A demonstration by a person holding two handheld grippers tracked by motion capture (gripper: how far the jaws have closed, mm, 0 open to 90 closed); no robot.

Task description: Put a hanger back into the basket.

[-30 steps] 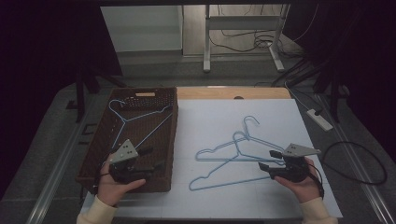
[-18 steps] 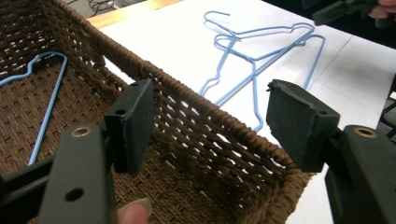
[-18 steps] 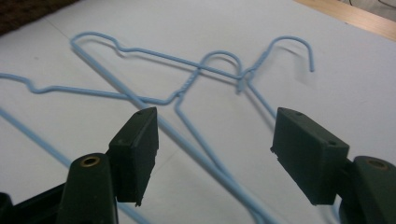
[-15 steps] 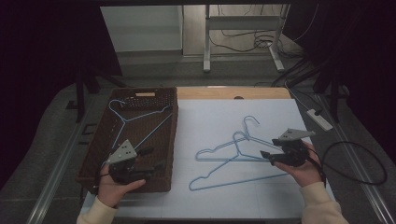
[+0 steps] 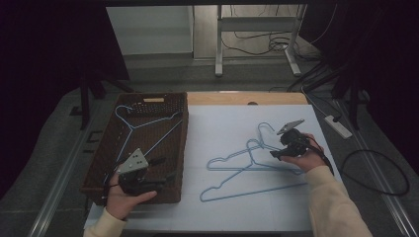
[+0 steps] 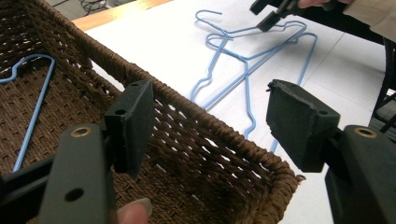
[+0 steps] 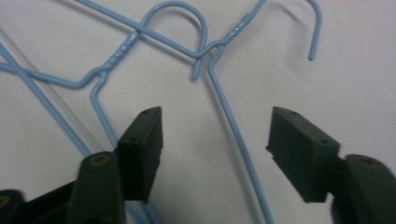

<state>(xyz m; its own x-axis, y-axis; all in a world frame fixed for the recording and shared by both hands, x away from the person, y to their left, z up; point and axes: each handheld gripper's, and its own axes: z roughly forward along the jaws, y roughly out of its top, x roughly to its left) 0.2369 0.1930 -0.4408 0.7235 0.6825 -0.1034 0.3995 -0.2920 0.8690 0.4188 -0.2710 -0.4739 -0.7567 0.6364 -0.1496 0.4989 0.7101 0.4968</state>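
Hovering over the two light-blue wire hangers [image 5: 252,168] on the white table sheet [image 5: 222,128], the right gripper [image 7: 215,149] has its jaws spread wide and empty, one hanger's thin arm running between them just below the twisted neck. Likely lining up a pinch there, where the wire is easiest to lift off the flat sheet. Those two hangers lie overlapped just right of the dark-brown woven wicker basket [image 5: 178,148], hooks pointing away from the person. A third light-blue wire hanger [image 5: 129,129] lies inside the basket, so probably the job is loading hangers into it. Left gripper [image 6: 208,126] sits at the basket's near-right corner, jaws apart, holding nothing, seemingly parked. Wire is smooth, glossy, coated; basket weave coarse with open gaps; jaw pads matte black, slightly frayed.
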